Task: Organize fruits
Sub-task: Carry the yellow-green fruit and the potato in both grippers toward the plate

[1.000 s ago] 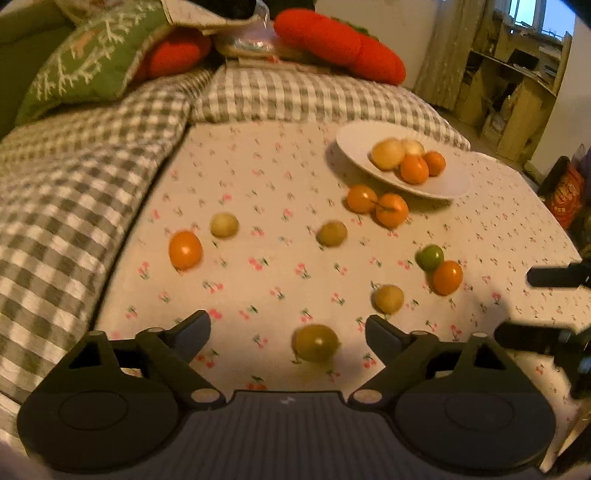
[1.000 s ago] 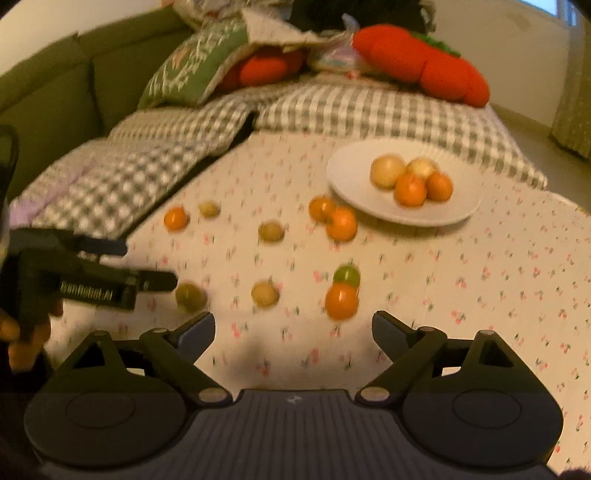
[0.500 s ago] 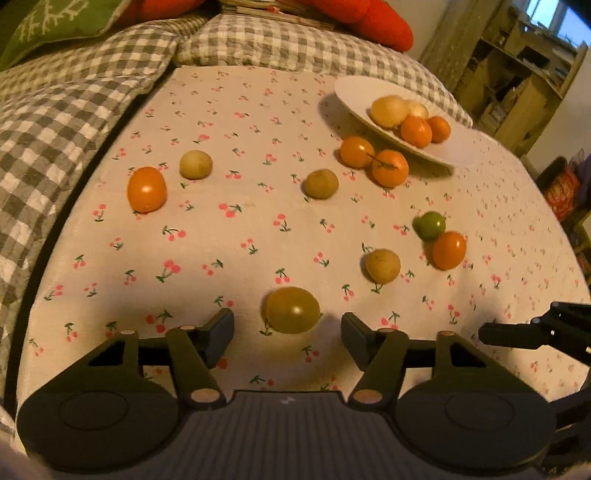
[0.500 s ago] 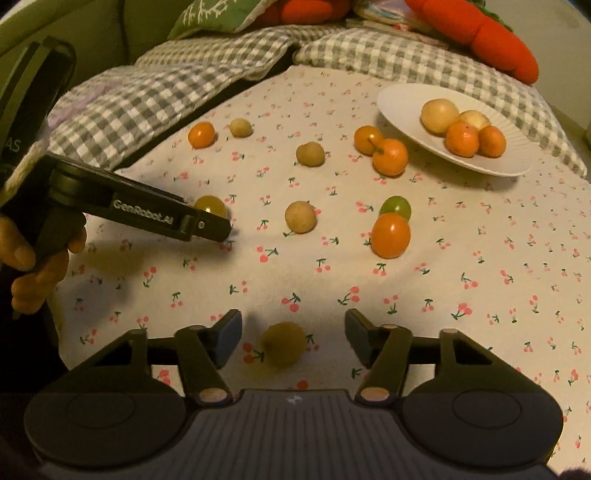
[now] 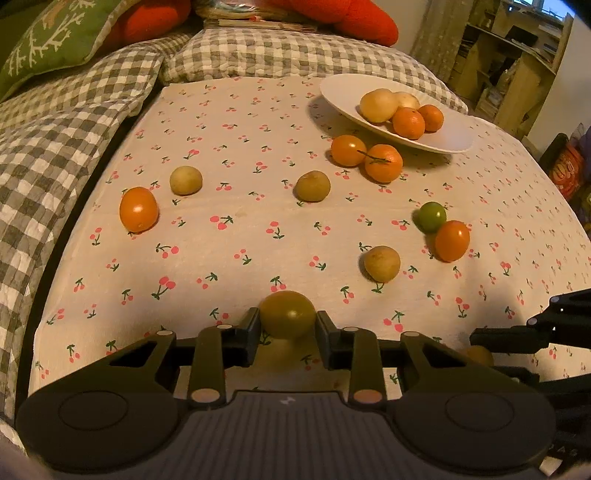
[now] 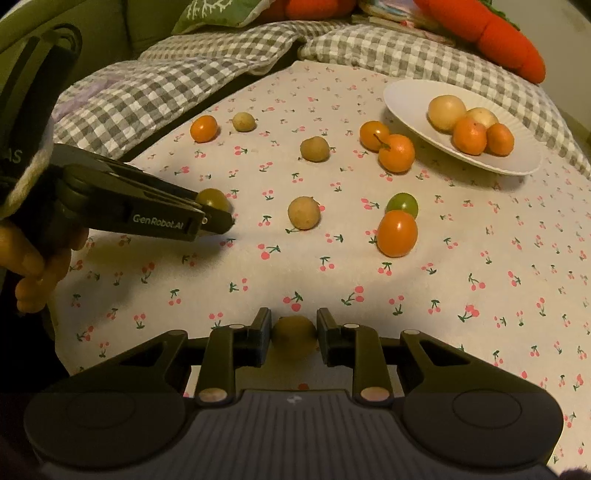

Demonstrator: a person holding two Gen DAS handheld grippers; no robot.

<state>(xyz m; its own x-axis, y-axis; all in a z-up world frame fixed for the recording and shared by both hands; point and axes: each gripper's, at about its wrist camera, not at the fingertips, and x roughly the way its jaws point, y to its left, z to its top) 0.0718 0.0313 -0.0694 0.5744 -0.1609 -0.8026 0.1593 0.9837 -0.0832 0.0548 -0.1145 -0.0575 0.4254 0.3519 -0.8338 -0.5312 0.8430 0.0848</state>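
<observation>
Left claw (image 5: 287, 326) has just closed & now pinches an olive-green tomato (image 5: 287, 314) resting on the cherry-print cloth (image 5: 236, 236) near its front edge; right claw (image 6: 291, 334) likewise has just closed onto a small yellowish fruit (image 6: 294, 336), also down on the cloth. Beyond them loose fruit lies scattered: orange tomato (image 5: 138, 209) far left, tan round fruit (image 5: 382, 263) mid-right, green tomato (image 5: 431, 216) touching an orange one (image 5: 452, 240). White plate (image 5: 343, 92) w/ four fruits sits at back right, two orange fruits just beside its rim.

Wooden shelving (image 5: 517, 62), green sofa (image 6: 92, 33), dim light
</observation>
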